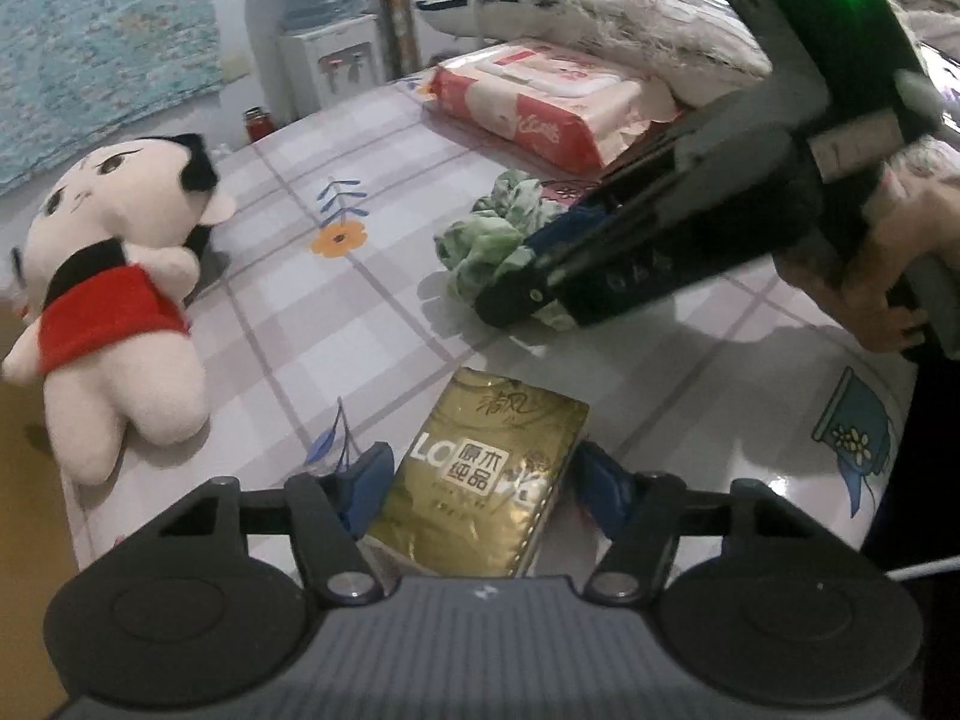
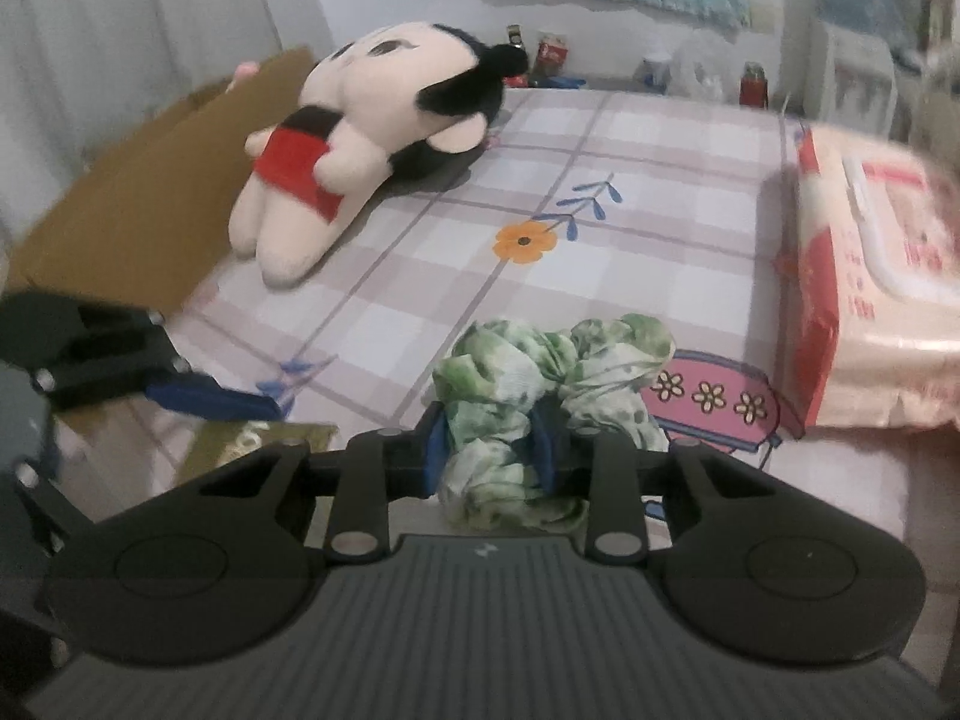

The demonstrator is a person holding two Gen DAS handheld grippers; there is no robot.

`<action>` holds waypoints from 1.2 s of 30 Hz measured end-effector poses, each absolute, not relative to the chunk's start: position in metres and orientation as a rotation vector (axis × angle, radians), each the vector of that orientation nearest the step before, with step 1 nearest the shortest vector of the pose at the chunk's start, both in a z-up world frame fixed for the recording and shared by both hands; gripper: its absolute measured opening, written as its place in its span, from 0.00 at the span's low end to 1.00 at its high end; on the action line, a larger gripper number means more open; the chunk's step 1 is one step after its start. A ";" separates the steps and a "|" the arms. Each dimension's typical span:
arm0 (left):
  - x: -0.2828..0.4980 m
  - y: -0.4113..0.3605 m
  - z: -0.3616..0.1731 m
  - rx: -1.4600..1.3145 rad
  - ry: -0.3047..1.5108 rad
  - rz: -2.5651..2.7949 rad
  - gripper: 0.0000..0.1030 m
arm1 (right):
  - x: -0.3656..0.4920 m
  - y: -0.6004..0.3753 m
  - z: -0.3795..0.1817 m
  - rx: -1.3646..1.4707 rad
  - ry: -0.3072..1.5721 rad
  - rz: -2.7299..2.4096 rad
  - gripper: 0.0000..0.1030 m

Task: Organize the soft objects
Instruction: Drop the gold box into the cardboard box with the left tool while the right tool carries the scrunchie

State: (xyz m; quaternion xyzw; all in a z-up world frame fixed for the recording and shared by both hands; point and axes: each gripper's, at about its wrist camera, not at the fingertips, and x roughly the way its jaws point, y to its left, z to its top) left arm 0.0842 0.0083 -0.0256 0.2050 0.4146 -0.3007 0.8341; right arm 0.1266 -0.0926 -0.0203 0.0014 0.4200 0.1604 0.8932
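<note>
My left gripper [image 1: 480,474] is shut on a gold tissue pack [image 1: 486,474], which stands between its blue pads at the table's near edge. My right gripper [image 2: 492,444] is shut on a green-and-white scrunchie [image 2: 540,384] that lies on the checked tablecloth [image 2: 600,180]. The right gripper also shows in the left wrist view [image 1: 522,294], over the scrunchie [image 1: 486,234]. A plush doll in a red top lies at the table's left side [image 1: 108,306], also seen in the right wrist view [image 2: 372,138].
A red-and-white wet-wipes pack [image 1: 540,102] lies at the far right of the table [image 2: 870,276], with a white fluffy cloth [image 1: 606,6] behind it. A cardboard box [image 2: 138,210] stands off the table's left edge. A water dispenser [image 1: 336,60] stands beyond.
</note>
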 end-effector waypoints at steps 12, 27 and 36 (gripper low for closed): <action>0.048 0.043 0.021 0.303 0.791 -0.556 0.58 | 0.084 -0.071 0.000 -0.064 0.836 0.272 0.13; 0.049 0.191 0.158 0.101 0.630 -0.210 0.58 | 0.105 -0.042 0.127 0.261 0.648 0.496 0.14; 0.152 0.272 0.086 0.145 0.884 -0.026 0.58 | 0.190 0.085 0.128 0.180 0.716 0.660 0.14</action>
